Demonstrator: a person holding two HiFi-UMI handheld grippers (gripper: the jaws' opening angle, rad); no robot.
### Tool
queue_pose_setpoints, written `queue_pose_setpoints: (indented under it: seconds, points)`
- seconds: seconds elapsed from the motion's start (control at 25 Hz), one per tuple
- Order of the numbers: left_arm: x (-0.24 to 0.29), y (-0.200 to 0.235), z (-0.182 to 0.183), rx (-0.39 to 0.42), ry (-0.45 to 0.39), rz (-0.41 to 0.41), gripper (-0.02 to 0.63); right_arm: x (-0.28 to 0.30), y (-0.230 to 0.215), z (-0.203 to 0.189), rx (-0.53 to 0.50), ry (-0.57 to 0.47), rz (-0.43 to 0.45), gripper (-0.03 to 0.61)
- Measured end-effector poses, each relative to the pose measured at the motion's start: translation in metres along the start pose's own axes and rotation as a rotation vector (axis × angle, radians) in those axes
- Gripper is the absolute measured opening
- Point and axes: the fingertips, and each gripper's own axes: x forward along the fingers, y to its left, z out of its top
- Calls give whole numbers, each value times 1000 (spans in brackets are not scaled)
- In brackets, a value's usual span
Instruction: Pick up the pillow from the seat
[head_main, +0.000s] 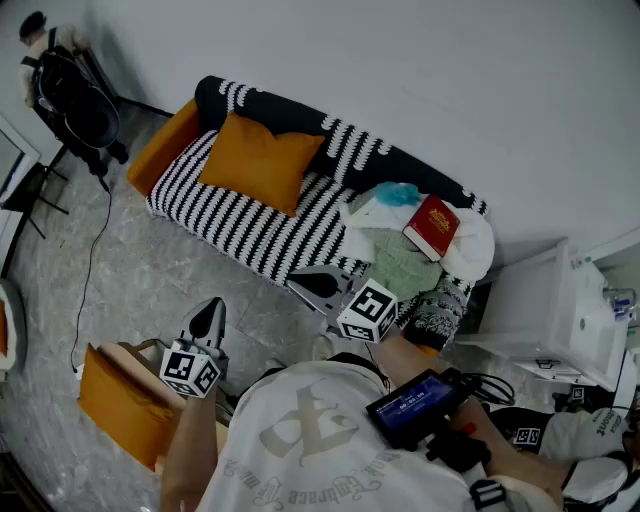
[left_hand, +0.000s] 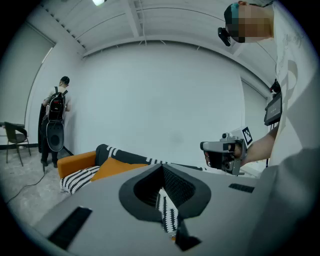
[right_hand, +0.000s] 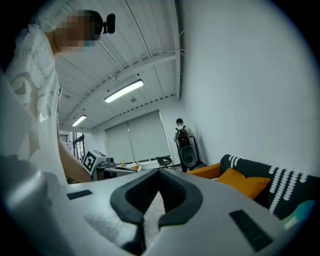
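Note:
The orange pillow (head_main: 255, 160) leans against the backrest at the left part of the black-and-white striped sofa (head_main: 225, 225). It also shows in the left gripper view as the pillow (left_hand: 117, 166) and in the right gripper view as the pillow (right_hand: 245, 182). My left gripper (head_main: 210, 305) hangs over the floor in front of the sofa, shut and empty, well short of the pillow. My right gripper (head_main: 300, 283) is at the sofa's front edge, right of the pillow, shut with nothing in it. Both jaw pairs meet at their tips: left gripper (left_hand: 162, 166), right gripper (right_hand: 159, 171).
A heap of cloth with a red book (head_main: 432, 226) fills the sofa's right end. A white cabinet (head_main: 560, 310) stands to the right. An orange bag (head_main: 120, 405) sits on the floor by my left side. A person with a backpack (head_main: 60, 80) stands far left, with a cable (head_main: 95, 260) along the floor.

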Motion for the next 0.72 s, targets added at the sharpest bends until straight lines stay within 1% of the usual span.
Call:
queue_pose_setpoints:
  seconds: [0.2,0.48,0.72]
  points:
    - [10,1,10,25,-25,2,9,-8,-17,15,20,-80,-56,12]
    - [25,-6,24,46,-34,0,9,-16,-37,19,15,-92,-113,12]
    - [38,-13,25,46,-12,26,9,-27,-51,18,42,-106,-120,12]
